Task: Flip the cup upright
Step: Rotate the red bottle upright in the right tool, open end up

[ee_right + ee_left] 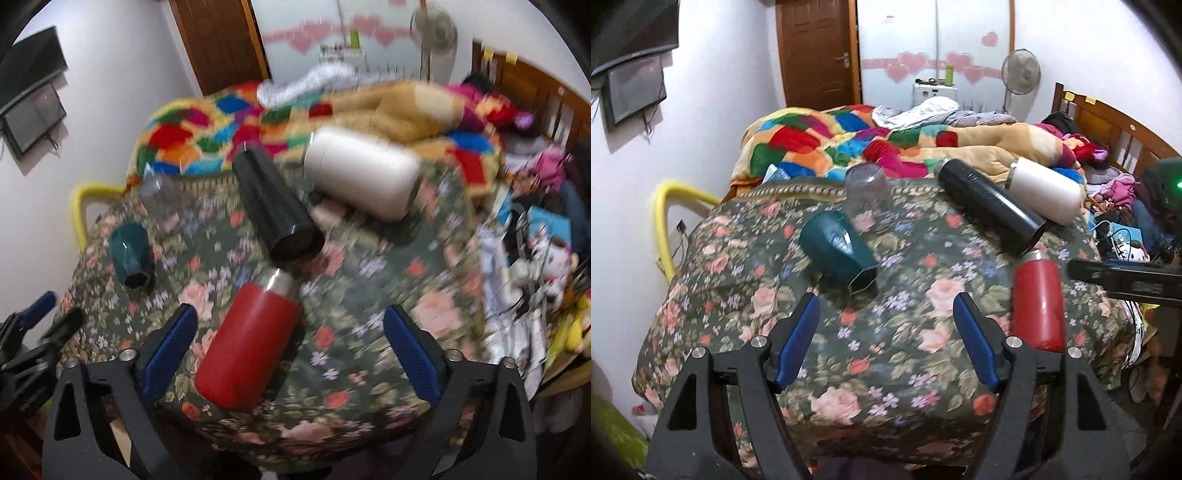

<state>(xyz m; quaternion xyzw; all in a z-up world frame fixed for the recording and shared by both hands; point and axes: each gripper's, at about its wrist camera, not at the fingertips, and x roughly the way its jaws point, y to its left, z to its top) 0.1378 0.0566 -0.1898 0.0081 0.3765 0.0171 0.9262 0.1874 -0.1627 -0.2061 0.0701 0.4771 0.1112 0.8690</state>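
Both tongs, left (pixel 882 332) and right (pixel 291 354), were wide open; the red cup (pixel 247 343) on the soft bed (pixel 369 332) looked rigid, slick metal, so I'd grab mid-body.

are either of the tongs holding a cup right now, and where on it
Nothing is held. The left tongs and right tongs are both open; the red cup lies on its side between the right fingers, ungripped.

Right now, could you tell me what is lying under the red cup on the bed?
The red cup lies on its side on the floral bedspread, its steel rim pointing toward the black cup. Only that fabric shows around it; the patch directly beneath is covered.
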